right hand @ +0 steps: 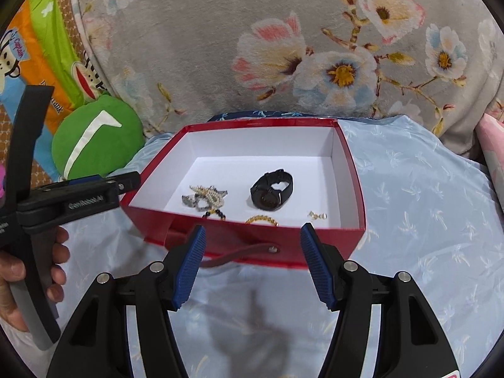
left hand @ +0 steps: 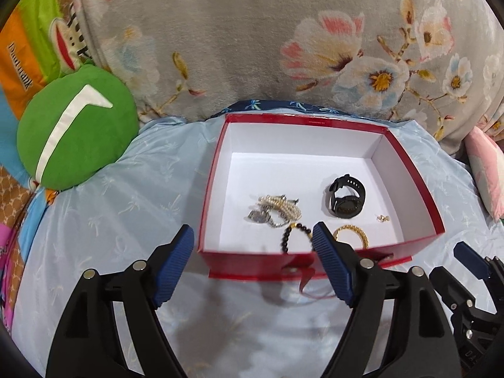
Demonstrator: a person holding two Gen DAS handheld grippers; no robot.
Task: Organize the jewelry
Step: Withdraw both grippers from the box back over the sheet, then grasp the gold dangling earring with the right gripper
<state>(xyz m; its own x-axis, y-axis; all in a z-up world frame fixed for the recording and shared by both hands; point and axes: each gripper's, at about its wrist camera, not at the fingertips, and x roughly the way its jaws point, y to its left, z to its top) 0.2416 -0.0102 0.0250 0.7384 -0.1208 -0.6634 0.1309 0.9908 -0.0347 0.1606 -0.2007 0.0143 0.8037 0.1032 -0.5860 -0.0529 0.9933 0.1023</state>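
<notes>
Both the left gripper (left hand: 253,245) and right gripper (right hand: 252,245) hung spread and empty near the red box (right hand: 346,239). Inside lay a black watch (right hand: 272,193), pearl strand (right hand: 206,193) and gold bracelet (right hand: 261,220); reaching over the near wall, pinching one piece alone, seemed wisest.

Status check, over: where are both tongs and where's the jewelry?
Left tongs open, empty. Right tongs open, empty, at the red box front wall. Black watch, pearls, gold bracelet inside the box. Nothing blocking.
</notes>
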